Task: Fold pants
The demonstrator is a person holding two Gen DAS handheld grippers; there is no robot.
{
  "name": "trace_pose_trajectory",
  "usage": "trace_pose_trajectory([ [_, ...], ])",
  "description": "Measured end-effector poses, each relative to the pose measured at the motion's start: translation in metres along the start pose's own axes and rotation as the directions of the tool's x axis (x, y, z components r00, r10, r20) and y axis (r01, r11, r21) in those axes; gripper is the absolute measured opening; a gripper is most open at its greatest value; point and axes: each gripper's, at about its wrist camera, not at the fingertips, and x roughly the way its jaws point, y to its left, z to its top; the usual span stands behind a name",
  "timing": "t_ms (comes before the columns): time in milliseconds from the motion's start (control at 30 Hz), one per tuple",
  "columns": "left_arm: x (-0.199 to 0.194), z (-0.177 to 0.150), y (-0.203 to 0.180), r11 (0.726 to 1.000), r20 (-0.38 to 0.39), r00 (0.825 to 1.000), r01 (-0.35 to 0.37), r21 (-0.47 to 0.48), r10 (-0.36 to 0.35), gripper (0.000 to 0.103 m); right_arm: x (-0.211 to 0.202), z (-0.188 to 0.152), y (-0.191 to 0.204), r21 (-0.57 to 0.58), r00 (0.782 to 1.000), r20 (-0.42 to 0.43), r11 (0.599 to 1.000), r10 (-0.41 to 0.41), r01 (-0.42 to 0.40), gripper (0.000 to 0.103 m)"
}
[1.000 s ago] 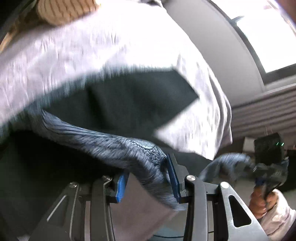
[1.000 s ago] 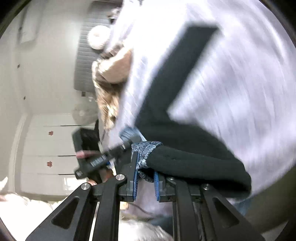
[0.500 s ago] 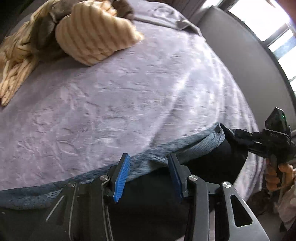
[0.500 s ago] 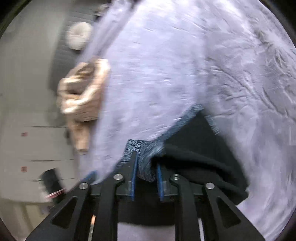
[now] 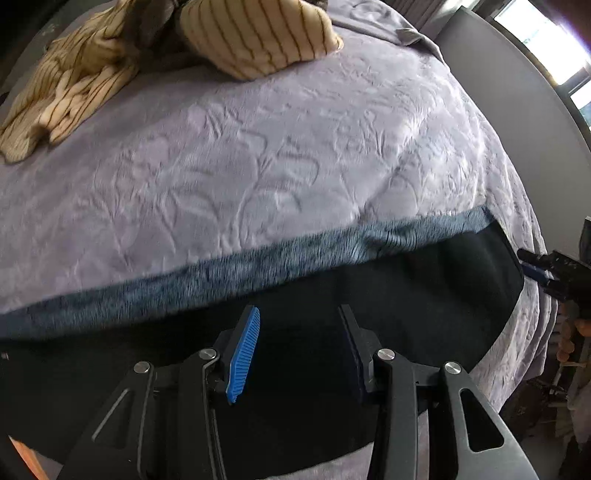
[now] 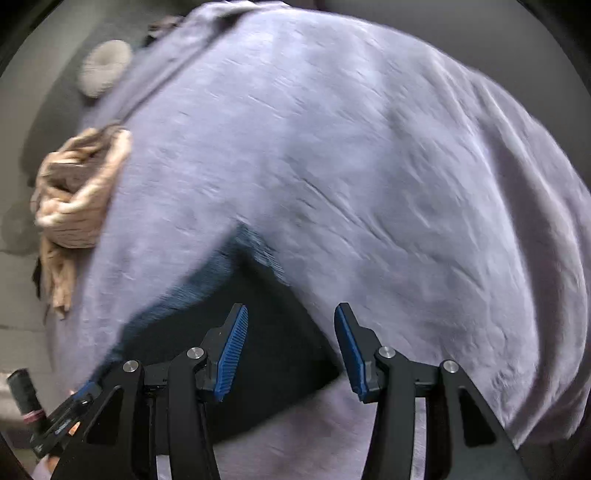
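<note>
The black pants [image 5: 406,306] lie flat on the lavender bed cover [image 5: 258,166], with a blue-grey ribbed waistband [image 5: 258,266] along their far edge. My left gripper [image 5: 299,332] is open and empty just above the black cloth, short of the waistband. My right gripper [image 6: 290,332] is open and empty over the pants' right corner [image 6: 266,332]; its waistband [image 6: 207,273] runs off to the left. The right gripper also shows at the right edge of the left wrist view [image 5: 535,269].
A beige striped pillow [image 5: 258,33] and a crumpled beige striped cloth [image 5: 62,85] lie at the far left of the bed. The same cloth shows in the right wrist view [image 6: 74,192]. A grey wall and window stand to the right.
Both grippers carried the waistband over and laid the pants flat on the bed. The left let go first, then the right opened and released the corner.
</note>
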Motion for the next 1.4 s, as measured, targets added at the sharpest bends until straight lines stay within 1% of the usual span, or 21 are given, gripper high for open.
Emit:
trace_pose_trajectory([
  [67, 0.004, -0.006, 0.0, 1.0, -0.015, 1.0, -0.006, 0.005, 0.006, 0.045, 0.012, -0.009, -0.008, 0.026, 0.999, -0.051, 1.0, 0.018, -0.017, 0.051],
  [133, 0.009, -0.01, 0.0, 1.0, -0.036, 0.999, -0.019, 0.007, 0.019, 0.045, 0.019, -0.016, -0.008, 0.012, 0.997, -0.076, 1.0, 0.007, -0.006, 0.043],
  [200, 0.008, -0.011, -0.001, 1.0, -0.04, 0.999, -0.023, 0.004, 0.023, 0.045, 0.015, -0.018, -0.005, -0.022, 0.998, -0.057, 0.999, -0.035, 0.034, 0.024],
  [300, 0.002, -0.011, -0.003, 0.999, -0.005, 1.0, -0.028, 0.019, 0.028, 0.045, -0.002, -0.008, 0.002, -0.084, 1.0, -0.003, 0.996, -0.028, 0.027, 0.018],
  [400, 0.015, -0.011, 0.005, 0.997, -0.045, 0.996, -0.081, 0.008, 0.081, 0.045, 0.013, -0.007, -0.007, -0.101, 0.995, -0.045, 0.992, -0.086, 0.081, 0.02],
  [467, 0.015, -0.01, 0.015, 0.994, -0.048, 0.993, -0.108, -0.022, 0.107, 0.045, 0.013, -0.007, -0.018, -0.01, 0.999, -0.035, 1.0, -0.008, 0.008, 0.026],
  [500, 0.012, -0.01, 0.019, 0.994, -0.036, 0.994, -0.107, -0.033, 0.105, 0.045, 0.007, -0.008, -0.024, 0.037, 0.999, -0.01, 0.999, 0.04, -0.039, 0.033],
  [533, 0.008, -0.011, 0.024, 0.993, -0.025, 0.994, -0.11, -0.035, 0.109, 0.045, -0.001, -0.012, -0.032, 0.083, 0.993, 0.017, 0.989, 0.12, -0.121, 0.038],
  [567, 0.006, -0.011, 0.027, 0.993, -0.022, 0.993, -0.114, -0.033, 0.113, 0.045, -0.006, -0.016, -0.035, 0.101, 0.986, 0.024, 0.981, 0.165, -0.167, 0.047],
  [700, 0.018, -0.009, 0.038, 0.99, -0.051, 0.99, -0.13, -0.045, 0.128, 0.045, 0.0, -0.041, -0.048, 0.194, 0.943, -0.024, 0.927, 0.331, -0.321, 0.049],
  [800, 0.028, -0.003, 0.036, 0.99, -0.047, 0.99, -0.135, -0.05, 0.133, 0.045, 0.02, -0.044, -0.046, 0.233, 0.939, -0.039, 0.917, 0.342, -0.325, 0.049],
  [900, 0.037, -0.001, 0.03, 0.988, -0.038, 0.988, -0.148, -0.037, 0.147, 0.045, 0.036, -0.046, -0.046, 0.277, 0.913, 0.017, 0.875, 0.408, -0.397, 0.049],
  [933, 0.039, 0.0, 0.028, 0.987, -0.035, 0.987, -0.155, -0.032, 0.154, 0.045, 0.043, -0.046, -0.048, 0.298, 0.901, 0.028, 0.857, 0.432, -0.42, 0.048],
  [1000, 0.044, 0.002, 0.025, 0.985, -0.034, 0.985, -0.169, -0.026, 0.168, 0.045, 0.059, -0.041, -0.04, 0.332, 0.905, 0.019, 0.851, 0.425, -0.407, 0.02],
  [1067, 0.044, 0.006, 0.023, 0.984, -0.035, 0.984, -0.175, -0.031, 0.173, 0.045, 0.054, -0.033, -0.028, 0.326, 0.91, 0.027, 0.857, 0.414, -0.4, 0.015],
  [1133, 0.04, 0.011, 0.022, 0.987, -0.018, 0.988, -0.157, -0.038, 0.156, 0.045, 0.024, -0.025, -0.01, 0.229, 0.891, 0.07, 0.862, 0.449, -0.453, 0.014],
  [1167, 0.039, 0.013, 0.022, 0.987, -0.014, 0.988, -0.157, -0.036, 0.156, 0.045, 0.013, -0.022, -0.003, 0.19, 0.889, 0.074, 0.868, 0.453, -0.458, 0.014],
  [1233, 0.044, 0.014, 0.023, 0.986, -0.016, 0.987, -0.16, -0.038, 0.159, 0.045, -0.003, -0.019, 0.006, 0.12, 0.887, 0.081, 0.879, 0.455, -0.462, 0.014],
  [1267, 0.048, 0.015, 0.024, 0.986, -0.017, 0.986, -0.164, -0.044, 0.163, 0.045, -0.003, -0.018, 0.007, 0.108, 0.893, 0.078, 0.887, 0.444, -0.45, 0.014],
  [1367, 0.061, 0.022, 0.022, 0.981, 0.004, 0.982, -0.19, -0.045, 0.19, 0.045, 0.027, -0.02, -0.009, 0.146, 0.941, 0.028, 0.93, 0.338, -0.338, 0.016],
  [1400, 0.066, 0.027, 0.022, 0.979, 0.01, 0.98, -0.198, -0.043, 0.199, 0.046, 0.044, -0.022, -0.016, 0.161, 0.957, -0.012, 0.945, 0.29, -0.284, 0.027],
])
